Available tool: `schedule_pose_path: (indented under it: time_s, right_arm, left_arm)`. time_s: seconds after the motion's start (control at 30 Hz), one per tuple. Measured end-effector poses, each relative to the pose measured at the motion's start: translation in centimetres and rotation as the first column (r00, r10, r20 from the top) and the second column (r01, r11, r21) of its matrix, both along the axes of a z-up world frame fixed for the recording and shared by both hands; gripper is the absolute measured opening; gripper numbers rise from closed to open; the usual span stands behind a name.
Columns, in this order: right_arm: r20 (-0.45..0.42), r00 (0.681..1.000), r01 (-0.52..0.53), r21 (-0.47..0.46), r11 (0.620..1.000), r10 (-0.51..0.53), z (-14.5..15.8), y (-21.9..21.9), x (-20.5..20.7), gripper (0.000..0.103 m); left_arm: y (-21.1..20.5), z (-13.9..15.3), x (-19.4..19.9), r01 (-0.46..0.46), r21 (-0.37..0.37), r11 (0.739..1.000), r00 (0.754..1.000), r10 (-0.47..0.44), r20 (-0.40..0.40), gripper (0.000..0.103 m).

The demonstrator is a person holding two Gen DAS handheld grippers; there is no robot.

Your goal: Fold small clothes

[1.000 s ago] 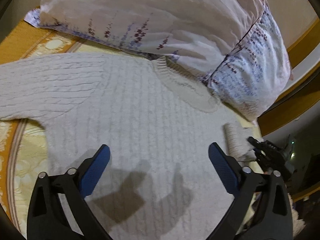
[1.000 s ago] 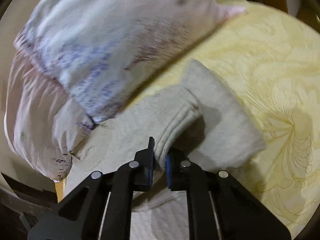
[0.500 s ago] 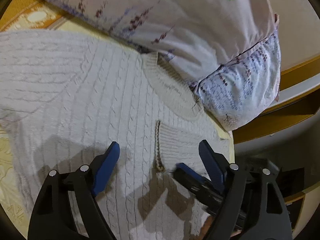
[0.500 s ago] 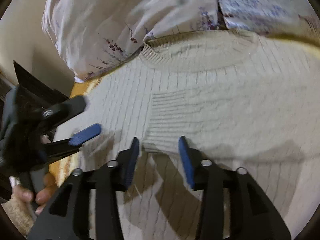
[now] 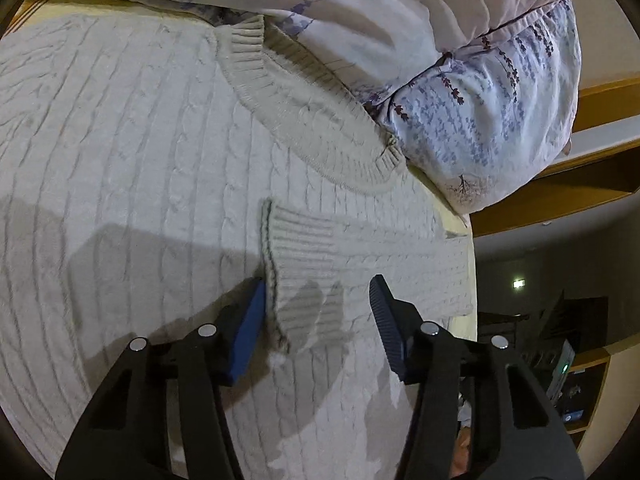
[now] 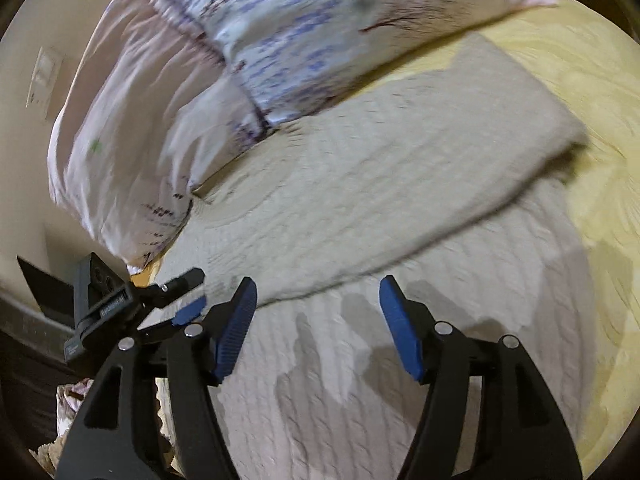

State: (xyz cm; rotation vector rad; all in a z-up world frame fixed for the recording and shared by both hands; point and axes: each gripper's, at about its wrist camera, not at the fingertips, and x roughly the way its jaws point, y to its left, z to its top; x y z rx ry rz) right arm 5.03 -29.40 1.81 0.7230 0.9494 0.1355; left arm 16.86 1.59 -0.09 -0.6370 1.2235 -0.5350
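Right wrist: sweater (image 6: 360, 360) motion-blurred

Cream cable-knit sweater (image 5: 140, 152) lies flat, front up, ribbed crew neck (image 5: 296, 108) against the pillow. One sleeve (image 6: 400, 160) is folded across the chest; its ribbed cuff (image 5: 296, 248) rests below the neckline.

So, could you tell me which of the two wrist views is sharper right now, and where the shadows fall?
Left wrist view: sharp; the sweater shows crisp cable knit, with finger shadows on the folded sleeve. Right wrist view: motion-blurred, smearing the pillow print and the knit; soft shadows lie between the right gripper fingers.
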Motion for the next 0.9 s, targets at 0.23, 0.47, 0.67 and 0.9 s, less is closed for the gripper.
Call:
schedule_pose_path:
  time_s: [0.23, 0.47, 0.67, 0.9]
  right_arm:
    - [0.007, 0.999, 0.042, -0.002, 0.999, -0.042, -0.2, -1.1, -1.0, 0.064]
    - [0.007, 0.998, 0.059, -0.007, 0.998, -0.059, -0.2, -1.6, -1.6, 0.066]
    - [0.004, 0.998, 0.069, -0.006, 0.998, -0.069, -0.4, -1.8, -1.8, 0.066]
    - [0.049, 0.997, 0.070, -0.063, 0.996, -0.067, 0.6, -1.9, -0.1, 0.066]
  left_arm:
    - [-0.7, -0.7, 1.1, -0.007, 0.016, 1.000, 1.000, 0.007, -0.028, 0.005]
    - [0.3, 1.1, 2.2, -0.002, -0.002, 1.000, 0.999, 0.002, 0.035, 0.005]
    - [3.9, 2.4, 4.3, -0.078, 0.060, 0.995, 0.994, 0.073, 0.084, 0.005]
    - [6.8, 1.5, 5.2, -0.120, 0.147, 0.982, 0.989, 0.106, 0.100, 0.005]
